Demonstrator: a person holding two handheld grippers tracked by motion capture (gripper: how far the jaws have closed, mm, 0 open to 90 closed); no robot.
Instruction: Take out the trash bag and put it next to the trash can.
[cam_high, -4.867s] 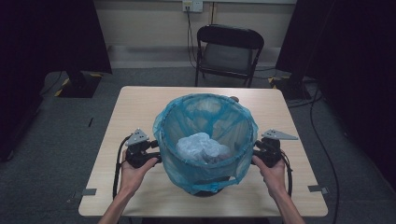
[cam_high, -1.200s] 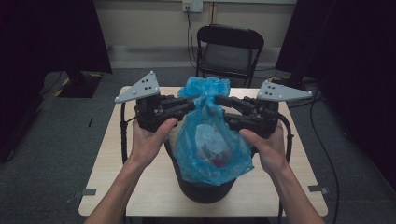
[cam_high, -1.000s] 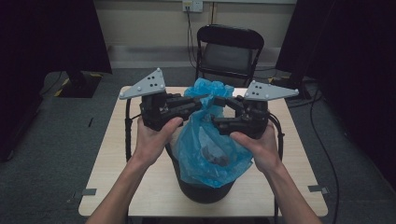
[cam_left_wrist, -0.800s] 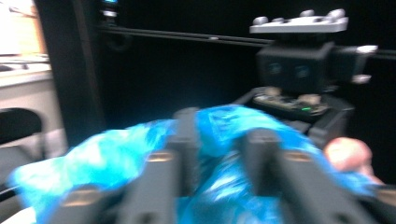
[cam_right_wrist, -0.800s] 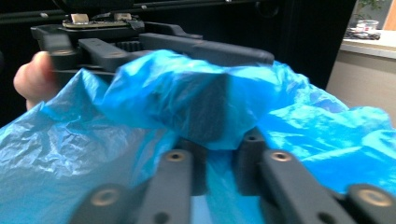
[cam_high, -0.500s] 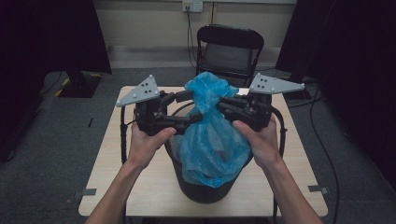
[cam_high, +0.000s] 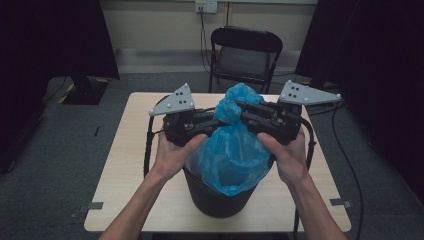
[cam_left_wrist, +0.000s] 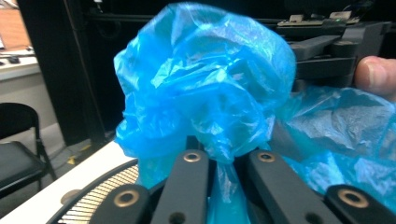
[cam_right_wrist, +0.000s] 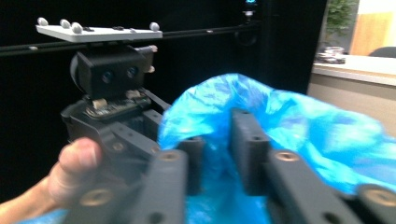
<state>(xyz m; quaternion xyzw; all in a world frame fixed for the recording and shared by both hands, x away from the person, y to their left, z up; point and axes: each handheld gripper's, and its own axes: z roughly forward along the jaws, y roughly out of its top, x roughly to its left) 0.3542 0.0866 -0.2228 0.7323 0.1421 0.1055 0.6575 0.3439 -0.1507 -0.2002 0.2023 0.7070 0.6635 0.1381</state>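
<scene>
Left claw (cam_left_wrist: 224, 168) clamped on blue bag (cam_high: 231, 150) neck, keeping it gathered; right claw (cam_right_wrist: 224, 154) has just been opening, plastic between (retie grip?).

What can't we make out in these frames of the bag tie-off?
- Inside of the blue bag: high view, the gathered plastic hides it.
- Black bin: high view, the bag and both hands cover its rim.
- Right tongs: right gripper view is blurred; plastic lies between the jaws, but whether they press it is unclear.
- Left tongs: left gripper view, jaws clamp the bag's neck; the bottom edge cuts off the neck below.
</scene>
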